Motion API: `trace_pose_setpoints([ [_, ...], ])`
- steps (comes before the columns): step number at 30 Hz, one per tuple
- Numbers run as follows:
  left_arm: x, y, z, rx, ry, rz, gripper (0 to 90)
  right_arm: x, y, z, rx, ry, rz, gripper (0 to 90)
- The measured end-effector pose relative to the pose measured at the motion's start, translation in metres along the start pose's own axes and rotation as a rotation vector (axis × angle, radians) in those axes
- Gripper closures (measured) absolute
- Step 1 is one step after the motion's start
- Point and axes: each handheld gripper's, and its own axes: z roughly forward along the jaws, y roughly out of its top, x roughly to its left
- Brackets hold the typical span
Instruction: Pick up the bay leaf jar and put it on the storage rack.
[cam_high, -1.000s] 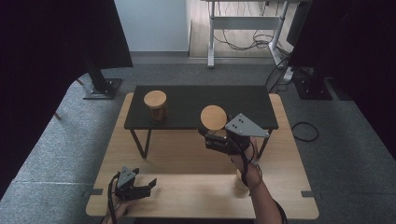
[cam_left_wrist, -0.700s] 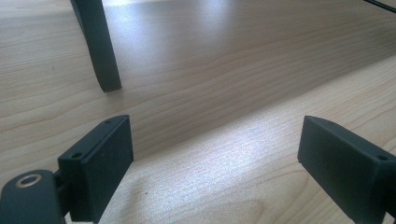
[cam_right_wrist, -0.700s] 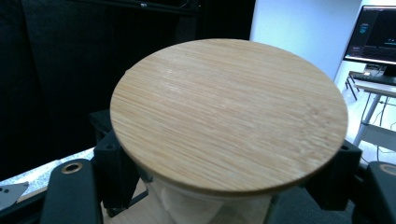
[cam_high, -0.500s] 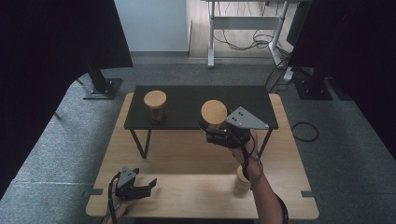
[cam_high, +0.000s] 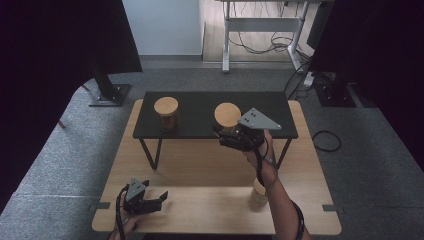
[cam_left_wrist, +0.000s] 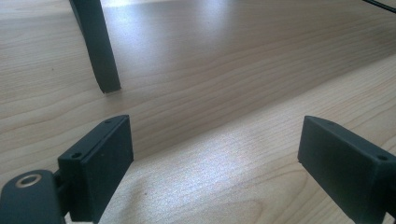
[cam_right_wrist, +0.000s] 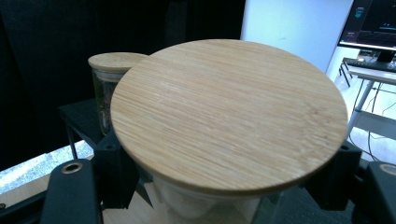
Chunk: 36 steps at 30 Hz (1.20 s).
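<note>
The right gripper (cam_high: 226, 134), arm stretched forward, grips a bamboo-lidded jar (cam_high: 227, 116) above the black shelf (cam_high: 200, 107); the left gripper (cam_high: 156, 199) rests released

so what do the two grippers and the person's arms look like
Both grippers are black. The left gripper has flat rectangular fingers with small screw holes and a black cable trailing back. The right gripper carries a grey three-cornered plate with small holes on top. The right forearm is bare, with a dark band near the elbow.
</note>
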Motion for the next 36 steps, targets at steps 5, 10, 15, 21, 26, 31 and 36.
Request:
trace_pose_setpoints([
  [5, 0.0, 0.0, 0.0, -0.001, 0.001, 0.002, 9.6, -0.001, 0.002, 0.006, 0.002, -0.002, 0.0, 24.7],
  [10, 0.0, 0.0, 0.0, -0.002, 0.002, 0.002, 9.6, -0.002, 0.003, 0.012, 0.011, -0.009, -0.004, 24.7],
  [15, 0.0, 0.0, 0.0, -0.002, 0.001, 0.003, 9.6, -0.006, 0.002, 0.021, 0.036, -0.019, -0.01, 24.7],
  [21, 0.0, 0.0, 0.0, 0.001, -0.001, 0.005, 9.6, -0.009, -0.001, 0.03, 0.055, -0.03, 0.001, 24.8],
  [26, 0.0, 0.0, 0.0, 0.003, -0.004, 0.007, 9.6, -0.012, -0.002, 0.035, 0.054, -0.04, 0.004, 24.8],
  [31, 0.0, 0.0, 0.0, 0.005, -0.008, 0.006, 9.6, -0.016, -0.004, 0.039, 0.061, -0.053, 0.018, 24.7],
  [36, 0.0, 0.0, 0.0, 0.007, -0.009, 0.008, 9.6, -0.019, -0.009, 0.044, 0.072, -0.059, 0.025, 24.8],
])
